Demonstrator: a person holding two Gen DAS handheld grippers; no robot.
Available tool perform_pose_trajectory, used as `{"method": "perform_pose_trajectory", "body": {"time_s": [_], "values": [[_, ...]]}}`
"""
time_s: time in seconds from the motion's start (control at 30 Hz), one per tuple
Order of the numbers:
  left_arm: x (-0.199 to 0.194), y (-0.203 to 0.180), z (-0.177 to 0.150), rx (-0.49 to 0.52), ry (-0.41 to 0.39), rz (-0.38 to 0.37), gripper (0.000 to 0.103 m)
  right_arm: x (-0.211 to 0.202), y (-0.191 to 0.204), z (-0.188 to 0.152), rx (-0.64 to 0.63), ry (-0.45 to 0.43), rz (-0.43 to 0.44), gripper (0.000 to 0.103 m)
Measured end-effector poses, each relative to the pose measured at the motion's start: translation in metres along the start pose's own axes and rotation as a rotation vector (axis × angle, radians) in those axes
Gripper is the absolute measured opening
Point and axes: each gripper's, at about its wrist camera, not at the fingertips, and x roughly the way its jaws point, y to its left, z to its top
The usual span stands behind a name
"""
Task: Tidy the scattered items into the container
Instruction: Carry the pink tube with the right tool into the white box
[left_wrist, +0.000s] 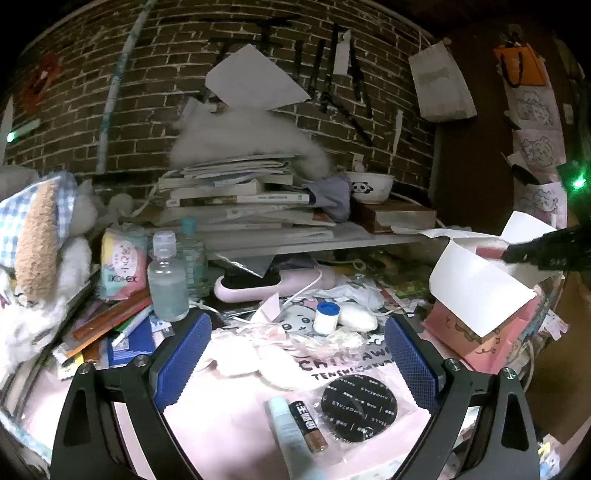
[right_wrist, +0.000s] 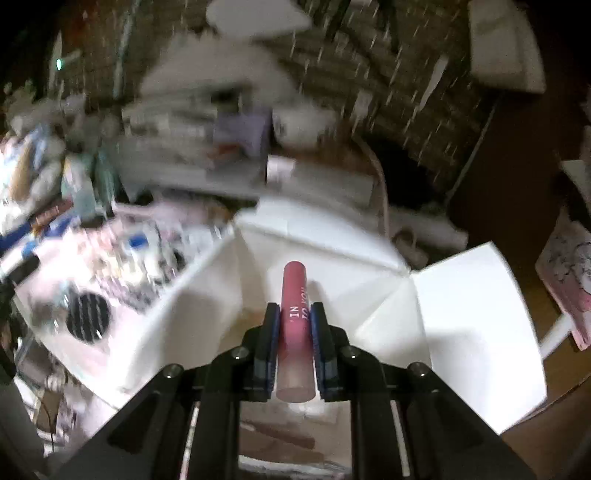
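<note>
Right gripper (right_wrist: 293, 317): clamped on a pink tube (right_wrist: 294, 325), one blue pad pressed to each side.
Pink tube: a slim cylinder, deep rose at the far end and fading to pale pink at the near end, with white lettering along its side; it points forward, held above the open box (right_wrist: 472, 314).
Box: pink outside with cartoon drawings, white flaps folded open; it stands at the right edge of the cluttered desk.
Left gripper (left_wrist: 297, 350): spread wide and holding nothing, its blue pads well apart above the pink mat (left_wrist: 221, 424).
Mat items: a black round disc (left_wrist: 358, 408), a small brown-and-black tube (left_wrist: 308, 426) and a pale blue tube (left_wrist: 290, 435) lie near one another between the pads.
Behind: a clear bottle (left_wrist: 167, 280) stands left of a stack of books (left_wrist: 240, 199).
</note>
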Motion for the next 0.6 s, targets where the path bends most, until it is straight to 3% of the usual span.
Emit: {"method": "perform_pose_trajectory", "body": {"time_s": [0.17, 0.4, 0.6], "values": [[0.003, -0.003, 0.000, 0.004, 0.009, -0.002, 0.094, 0.030, -0.010, 0.008, -0.022, 0.183, 0.066, 0.014], [0.005, -0.002, -0.002, 0.014, 0.029, 0.013, 0.094, 0.064, -0.011, 0.008, -0.061, 0.343, 0.092, 0.014], [0.008, -0.004, -0.003, 0.024, 0.045, 0.024, 0.094, 0.069, -0.013, 0.009, -0.065, 0.382, 0.115, 0.015]]}}
